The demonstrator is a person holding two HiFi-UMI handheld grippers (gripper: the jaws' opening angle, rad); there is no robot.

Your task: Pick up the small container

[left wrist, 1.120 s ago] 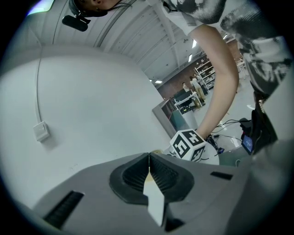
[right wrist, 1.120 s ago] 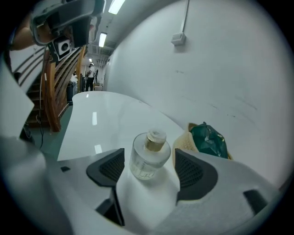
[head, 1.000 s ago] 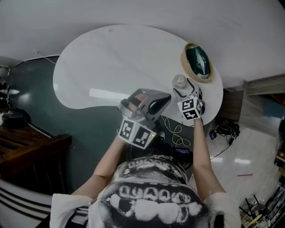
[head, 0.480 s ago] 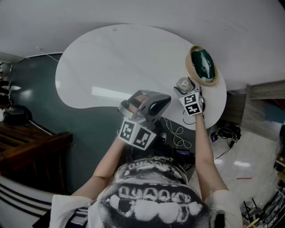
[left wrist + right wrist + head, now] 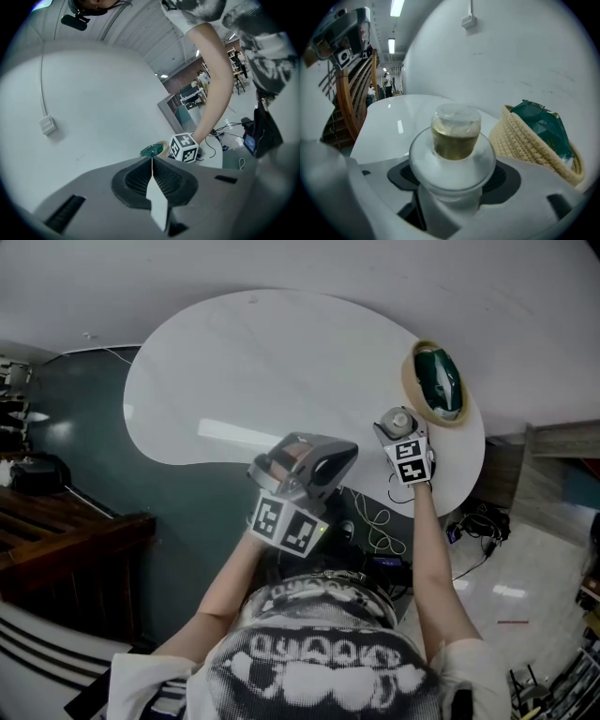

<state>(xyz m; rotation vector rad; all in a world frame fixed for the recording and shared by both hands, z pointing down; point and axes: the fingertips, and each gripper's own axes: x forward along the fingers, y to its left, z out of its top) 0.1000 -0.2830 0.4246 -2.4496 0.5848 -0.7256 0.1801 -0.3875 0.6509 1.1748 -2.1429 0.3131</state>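
The small container (image 5: pixel 398 418), a frosted jar with a wide collar and yellowish contents (image 5: pixel 454 136), sits between the jaws of my right gripper (image 5: pixel 400 430) near the right end of the white table (image 5: pixel 262 362). The right gripper (image 5: pixel 452 180) is shut on its lower body. Whether the jar rests on the table or hangs just above it, I cannot tell. My left gripper (image 5: pixel 347 454) is shut with nothing in it (image 5: pixel 151 171), held over the dark floor in front of the table's near edge.
A woven basket (image 5: pixel 413 390) holding a green packet (image 5: pixel 441 381) stands just beyond the container, close to the table's right edge (image 5: pixel 525 140). Cables (image 5: pixel 370 521) lie on the floor below. Dark wooden furniture (image 5: pixel 66 540) stands at the left.
The head view has drifted a little, shifting the table and basket rightward in frame. The right gripper stays shut on the container beside the basket; the left gripper has hardly moved.
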